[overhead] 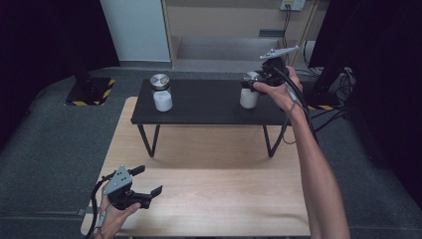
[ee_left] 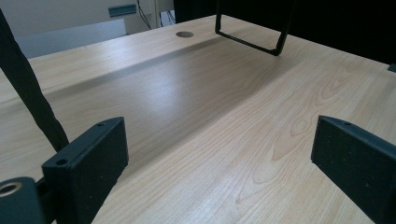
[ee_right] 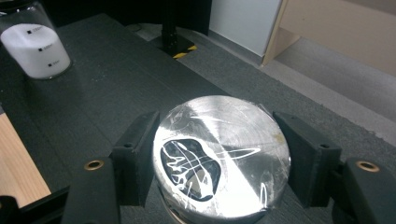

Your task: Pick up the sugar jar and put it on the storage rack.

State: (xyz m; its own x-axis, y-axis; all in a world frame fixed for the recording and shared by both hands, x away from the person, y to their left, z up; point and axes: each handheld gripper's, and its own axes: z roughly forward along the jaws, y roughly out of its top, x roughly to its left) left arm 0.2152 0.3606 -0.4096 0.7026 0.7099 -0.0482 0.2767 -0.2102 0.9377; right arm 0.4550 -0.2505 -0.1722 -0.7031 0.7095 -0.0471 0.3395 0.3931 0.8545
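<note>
Right claw (ee_right: 217, 158) clamped on the round brushed-metal lid (ee_right: 222, 156) of a white-filled glass jar (overhead: 249, 97); both pads press the lid's rim from opposite sides, so it is shut on the lid; right arm stretched far forward, hand (overhead: 278, 89) wrapped over the claw body, grey three-cornered plate on top, cable trailing back along the forearm; the jar stands under the claw on the low black shelf (overhead: 204, 104) with thin black metal legs that sits on the light wooden desk (overhead: 209, 194); second white-filled glass jar with metal lid (overhead: 161, 93) well apart from this claw, at the shelf's other end; left claw (overhead: 149, 181) held near the desk's near edge, hand (overhead: 112, 214) gripping it from behind, roughly level and low over the wood; its jaws stand wide apart with nothing between them, bare wood ahead, a shelf leg (ee_left: 250, 28) farther off.
</note>
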